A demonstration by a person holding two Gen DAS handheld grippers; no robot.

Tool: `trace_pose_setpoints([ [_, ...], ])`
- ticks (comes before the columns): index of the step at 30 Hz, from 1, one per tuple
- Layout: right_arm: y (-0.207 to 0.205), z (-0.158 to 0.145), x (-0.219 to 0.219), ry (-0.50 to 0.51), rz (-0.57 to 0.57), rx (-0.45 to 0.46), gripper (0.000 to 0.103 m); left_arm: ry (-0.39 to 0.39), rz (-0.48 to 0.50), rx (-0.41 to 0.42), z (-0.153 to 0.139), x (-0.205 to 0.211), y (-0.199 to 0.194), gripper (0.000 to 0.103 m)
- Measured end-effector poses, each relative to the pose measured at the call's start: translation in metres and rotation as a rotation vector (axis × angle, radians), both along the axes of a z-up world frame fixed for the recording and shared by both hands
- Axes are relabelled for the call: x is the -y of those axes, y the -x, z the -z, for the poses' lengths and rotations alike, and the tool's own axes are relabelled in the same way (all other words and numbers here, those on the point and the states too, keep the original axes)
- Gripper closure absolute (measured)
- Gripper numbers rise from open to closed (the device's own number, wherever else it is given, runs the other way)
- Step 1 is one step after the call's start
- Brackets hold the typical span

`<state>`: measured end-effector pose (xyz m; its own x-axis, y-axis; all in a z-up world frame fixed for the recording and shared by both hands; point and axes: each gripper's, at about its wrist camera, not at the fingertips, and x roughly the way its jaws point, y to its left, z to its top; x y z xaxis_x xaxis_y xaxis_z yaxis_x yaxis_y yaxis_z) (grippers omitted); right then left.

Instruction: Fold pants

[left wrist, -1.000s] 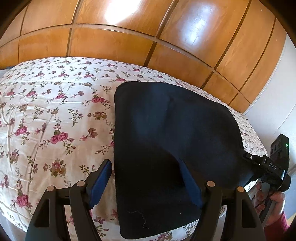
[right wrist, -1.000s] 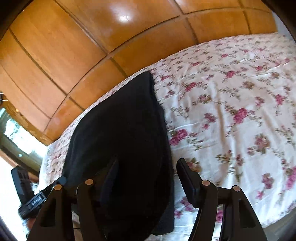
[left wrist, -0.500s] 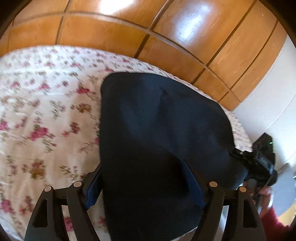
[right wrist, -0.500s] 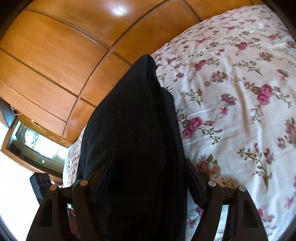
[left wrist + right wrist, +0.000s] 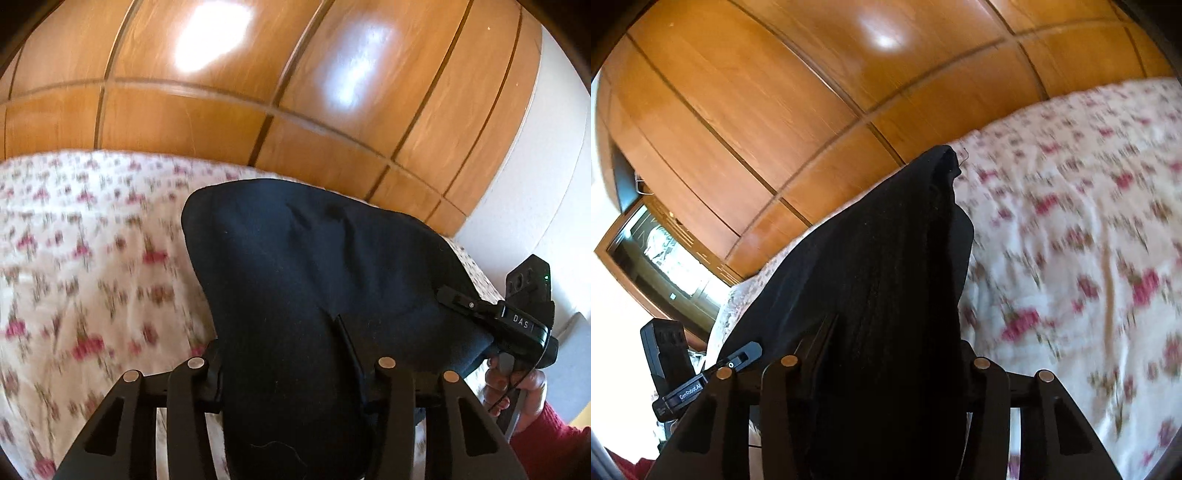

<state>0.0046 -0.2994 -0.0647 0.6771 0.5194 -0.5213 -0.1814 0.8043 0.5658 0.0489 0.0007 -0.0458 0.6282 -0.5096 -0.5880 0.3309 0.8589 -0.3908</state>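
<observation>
Dark navy pants (image 5: 314,280) lie on a white bedspread (image 5: 92,258) patterned with pink roses, before orange-brown wooden panelling (image 5: 221,122).

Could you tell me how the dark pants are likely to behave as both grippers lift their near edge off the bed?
Probably floppy: the pants drape and crease between the left gripper and right gripper, whose jaws have just closed on the cloth. Likely light, since two edge pinches raise them. The far end may drag across the bedspread.
</observation>
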Motion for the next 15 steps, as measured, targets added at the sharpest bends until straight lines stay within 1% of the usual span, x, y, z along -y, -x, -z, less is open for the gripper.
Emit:
trace_pose_setpoints([
  [4,-0.043,-0.007,-0.005,-0.004,-0.01,0.024,0.053,-0.035,-0.034,0.017,-0.005,0.0,-0.037,0.054],
  [9,-0.108,-0.013,-0.014,0.03,-0.026,0.055,0.053,-0.096,-0.077,0.02,-0.009,0.002,-0.101,0.054],
  [12,-0.146,-0.015,-0.019,0.042,-0.014,0.071,0.054,-0.112,-0.095,0.019,-0.01,0.005,-0.137,0.054],
  [15,-0.185,-0.013,-0.019,0.042,0.001,0.078,0.054,-0.115,-0.116,-0.002,-0.004,0.009,-0.174,0.054],
])
